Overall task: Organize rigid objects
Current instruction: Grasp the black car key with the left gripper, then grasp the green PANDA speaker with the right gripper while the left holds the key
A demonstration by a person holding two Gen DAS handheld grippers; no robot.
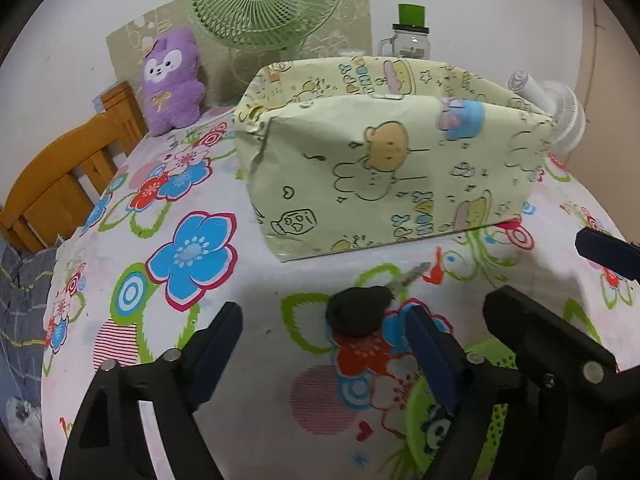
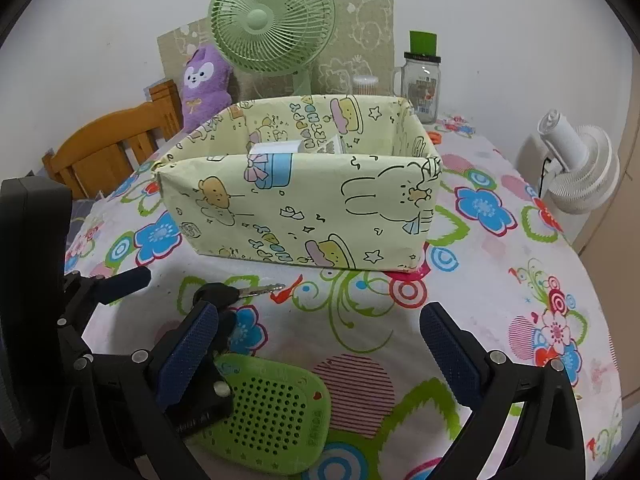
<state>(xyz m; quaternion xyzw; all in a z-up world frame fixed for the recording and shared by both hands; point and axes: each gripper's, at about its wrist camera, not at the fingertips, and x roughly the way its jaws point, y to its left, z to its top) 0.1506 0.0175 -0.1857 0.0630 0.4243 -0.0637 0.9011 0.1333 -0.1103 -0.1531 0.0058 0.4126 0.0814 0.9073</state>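
Tools: we see the left tool (image 1: 320,328) and right tool (image 2: 320,332) both gaping, gripping nothing. Near the box (image 2: 304,192), on the worktop (image 2: 500,288), lie the key (image 1: 362,310) and green case (image 2: 268,412).

wrist cams: close, angled down; shared: box (image 1: 392,152) (image 2: 304,196); key (image 1: 360,312) (image 2: 224,294)
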